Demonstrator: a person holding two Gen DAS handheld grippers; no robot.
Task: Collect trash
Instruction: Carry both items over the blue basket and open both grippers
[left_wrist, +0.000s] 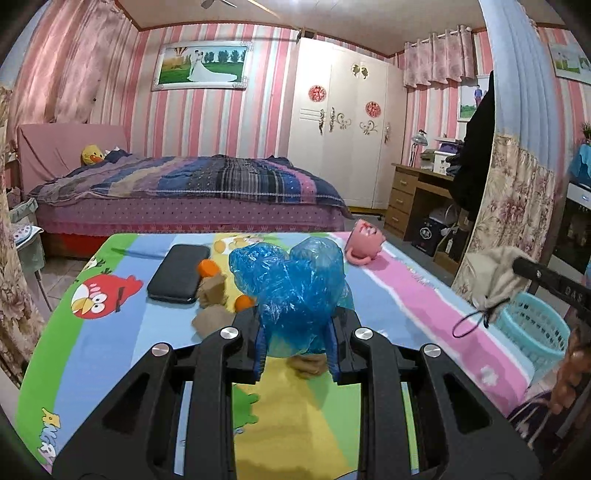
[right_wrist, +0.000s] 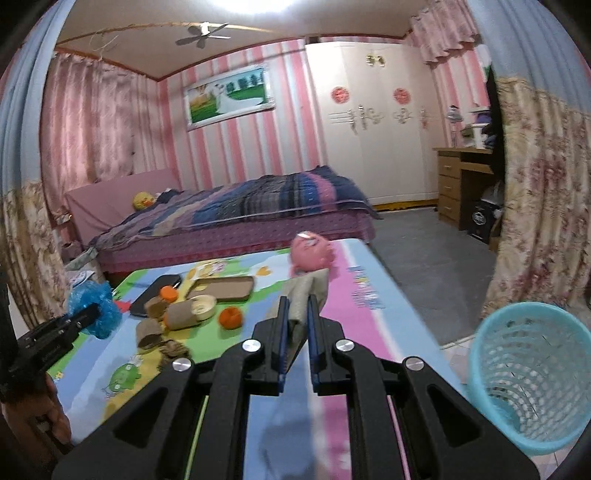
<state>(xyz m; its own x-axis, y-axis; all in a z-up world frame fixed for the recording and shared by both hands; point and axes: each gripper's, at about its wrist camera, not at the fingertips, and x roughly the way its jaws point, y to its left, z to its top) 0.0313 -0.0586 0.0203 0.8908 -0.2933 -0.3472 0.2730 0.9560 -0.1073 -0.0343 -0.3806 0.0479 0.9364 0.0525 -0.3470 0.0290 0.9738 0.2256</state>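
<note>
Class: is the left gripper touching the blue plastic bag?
Touching. The left wrist view shows the left gripper with both fingers pressed against the crumpled blue plastic bag.

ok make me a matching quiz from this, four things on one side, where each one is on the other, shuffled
Things:
1. blue plastic bag
2. beige cloth pouch
3. light blue basket
4. black phone

Places:
A. flat on the cartoon tablecloth
B. pinched in the right gripper
C. on the floor beside the table
D. held in the left gripper

Pairs: 1-D, 2-B, 3-C, 4-A
</note>
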